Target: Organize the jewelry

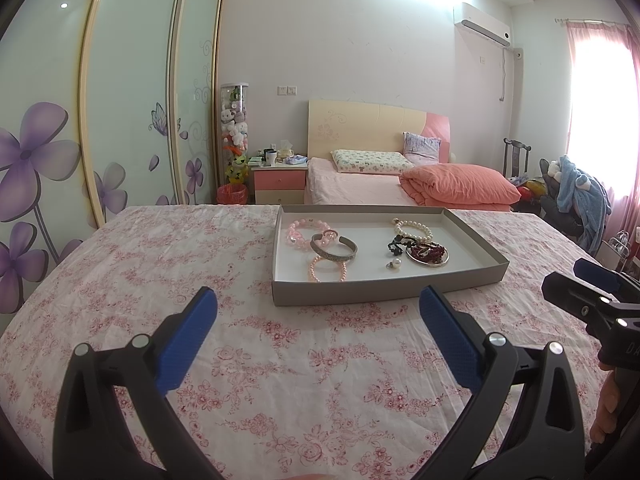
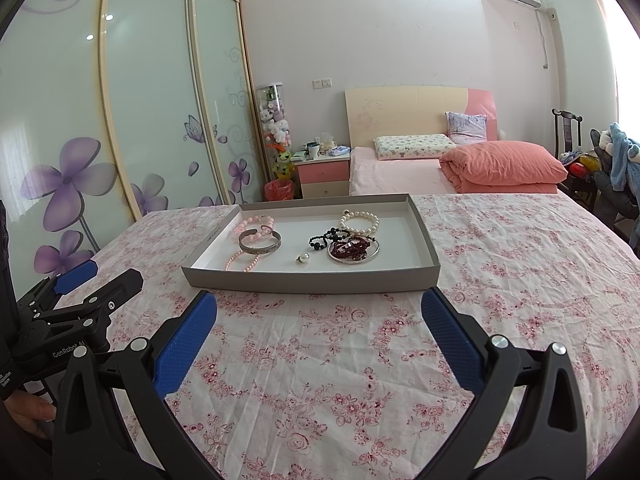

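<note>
A shallow grey tray [image 1: 360,294] [image 2: 312,282] sits on the floral tablecloth and holds the jewelry. Inside lie a silver cuff bangle [image 1: 334,249] [image 2: 260,243], pink bead bracelets [image 1: 302,230] [image 2: 256,224], a thin pink pearl bracelet [image 1: 327,270] [image 2: 240,261], a white pearl bracelet [image 1: 414,229] [image 2: 359,222], black beads [image 1: 400,243] [image 2: 328,238], a dark red bracelet on a silver ring [image 1: 428,253] [image 2: 354,250] and a loose pearl pendant [image 1: 395,263] [image 2: 303,258]. My left gripper [image 1: 318,306] is open and empty, just short of the tray. My right gripper [image 2: 320,310] is open and empty, near the tray's front wall.
The table wears a pink floral cloth [image 1: 280,360] [image 2: 320,360]. The right gripper shows at the right edge of the left wrist view [image 1: 592,300]; the left gripper shows at the left edge of the right wrist view [image 2: 80,300]. A bed, nightstand and wardrobe stand behind.
</note>
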